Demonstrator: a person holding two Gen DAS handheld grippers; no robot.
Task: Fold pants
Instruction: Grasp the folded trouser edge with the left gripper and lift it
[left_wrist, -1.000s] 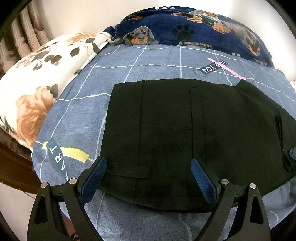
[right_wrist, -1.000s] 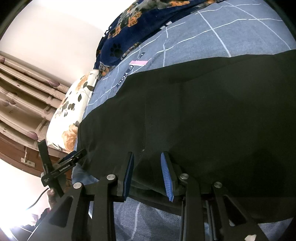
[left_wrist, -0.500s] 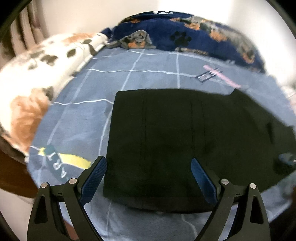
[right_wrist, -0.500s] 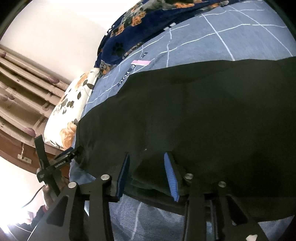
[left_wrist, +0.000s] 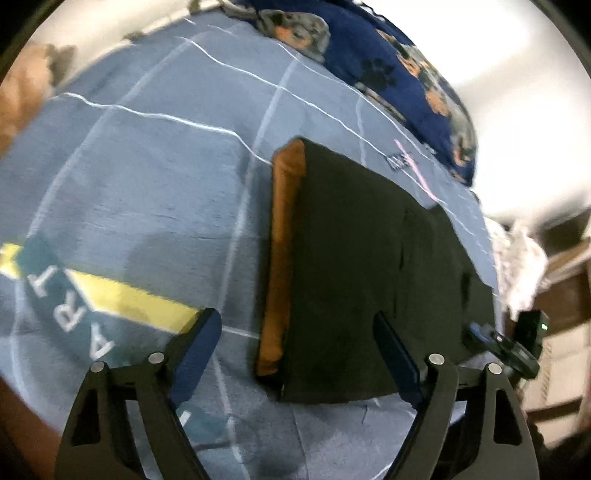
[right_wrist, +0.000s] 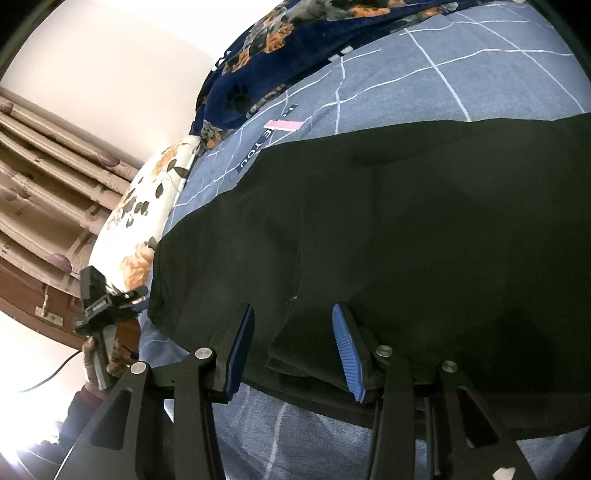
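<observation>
Between right gripper (right_wrist: 291, 347) fingers: layered edge of black pants (right_wrist: 406, 229) on bed (left_wrist: 155, 177), fingers spread, ungripped. Left gripper (left_wrist: 295, 354) spread, empty. Pants partly folded; further folds likely remain.

Right claw (right_wrist: 291, 345) agape over black pants (right_wrist: 406, 236)

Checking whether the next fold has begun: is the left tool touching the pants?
Apart. In the left wrist view the left tool is open, its fingers raised over the bedsheet and pants, pinching nothing.
</observation>
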